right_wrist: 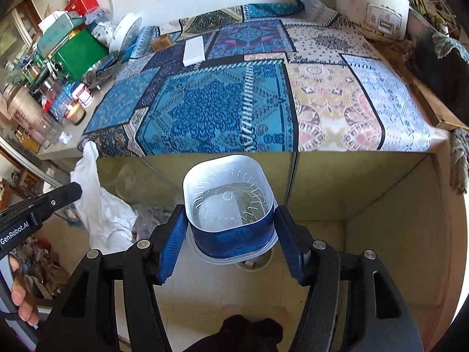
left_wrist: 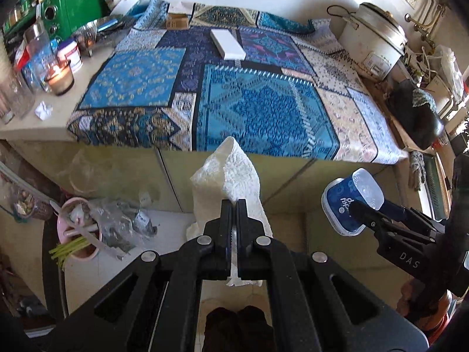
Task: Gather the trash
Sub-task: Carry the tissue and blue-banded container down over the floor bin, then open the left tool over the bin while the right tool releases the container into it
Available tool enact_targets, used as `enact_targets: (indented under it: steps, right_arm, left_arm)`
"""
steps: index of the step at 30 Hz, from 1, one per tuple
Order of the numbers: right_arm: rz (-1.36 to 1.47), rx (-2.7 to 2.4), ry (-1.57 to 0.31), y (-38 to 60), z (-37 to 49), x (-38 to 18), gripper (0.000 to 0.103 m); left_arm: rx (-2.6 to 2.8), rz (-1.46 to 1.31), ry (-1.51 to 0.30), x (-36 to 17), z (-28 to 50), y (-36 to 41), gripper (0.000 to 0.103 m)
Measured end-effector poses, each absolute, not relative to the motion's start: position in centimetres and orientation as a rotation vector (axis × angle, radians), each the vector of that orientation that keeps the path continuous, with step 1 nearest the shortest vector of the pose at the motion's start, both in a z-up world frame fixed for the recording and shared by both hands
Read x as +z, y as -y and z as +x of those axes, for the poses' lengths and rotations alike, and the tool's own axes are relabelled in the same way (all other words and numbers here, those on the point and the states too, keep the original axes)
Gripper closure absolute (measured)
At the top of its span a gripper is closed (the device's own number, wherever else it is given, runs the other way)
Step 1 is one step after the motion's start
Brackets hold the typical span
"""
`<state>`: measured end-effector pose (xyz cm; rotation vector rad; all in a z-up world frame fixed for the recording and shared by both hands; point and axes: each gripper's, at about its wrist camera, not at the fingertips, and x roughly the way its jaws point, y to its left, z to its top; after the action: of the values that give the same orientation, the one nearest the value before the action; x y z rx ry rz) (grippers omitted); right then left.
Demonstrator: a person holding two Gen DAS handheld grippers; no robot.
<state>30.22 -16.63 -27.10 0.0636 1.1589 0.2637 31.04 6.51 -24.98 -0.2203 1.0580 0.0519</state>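
Legible writing: "DAS" is moulded on the body of the right gripper (left_wrist: 359, 208) as seen from the left wrist view; "GenRobot.AI" runs along the body of the left gripper (right_wrist: 76, 190) as seen from the right wrist view. The blue band of the plastic cup (right_wrist: 231, 215) carries white lettering that is too distorted to read.

Count: two grippers, one paper towel (left_wrist: 227, 182), one cup, one white box (left_wrist: 228, 44) on the patterned cloth (left_wrist: 258, 111), one lit candle jar (left_wrist: 60, 77), one rice cooker (left_wrist: 373, 39).

Left gripper (left_wrist: 233, 205): jaws fully closed, pinching the white paper towel, which stands up above the fingertips and hangs below them. The towel is held off the worktop, in front of its near edge, over the floor.

Right gripper (right_wrist: 231, 226): jaws part-way apart, blue pads pressed on both sides of the clear cup with the blue band. The cup is empty, its mouth toward the camera, and is likewise held in front of the near edge of the worktop.

Worktop: the cloth covers most of it. The box lies toward the far edge. The candle jar stands at the left edge among bottles and jars. The rice cooker occupies the far right corner.

View differences: only the left wrist view shows the pink bin (left_wrist: 77, 228) on the floor, holding trash and green sticks. Only the right wrist view shows the cup's interior and a person's fingers (right_wrist: 20, 302) on the left gripper's handle.
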Motion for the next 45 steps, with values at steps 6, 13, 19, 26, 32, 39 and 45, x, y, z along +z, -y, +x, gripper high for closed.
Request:
enact_targets:
  steps: [6,13,19,26,32,39,45]
  right_arm:
    - [0.04,0.269,-1.252,18.6,29.1,-33.8,0.046]
    - [0.058,0.228,-1.351,21.1,27.8,-44.6,0.046]
    - [0.082,0.192,-1.394,22.2,27.6,-55.0,0.046]
    - [0.073,0.22,-1.389,20.2,28.2,-65.3,0.046]
    - [0.065,0.256,-1.424,18.0,28.4,-73.0,0.046]
    - [-0.003,0.297,-1.493,15.7,28.4,-79.7,0.046]
    - [-0.053,0.329,-1.537,15.6,28.3,-82.3,0.045]
  left_arm:
    - [0.076,-0.25,-1.172,-33.7,30.7,-4.5,0.102]
    - [0.065,-0.296,-1.256,-45.5,31.3,-2.6,0.102]
    - [0.032,-0.36,-1.314,-57.1,32.7,-2.7,0.102]
    - [0.032,-0.449,-1.332,-69.2,34.3,-4.3,0.102]
    - [0.02,-0.528,-1.345,-78.0,35.6,-5.8,0.102]
    - [0.03,-0.525,-1.417,-85.9,36.4,-6.6,0.102]
    - [0.045,-0.481,-1.464,-88.2,36.2,-6.4,0.098]
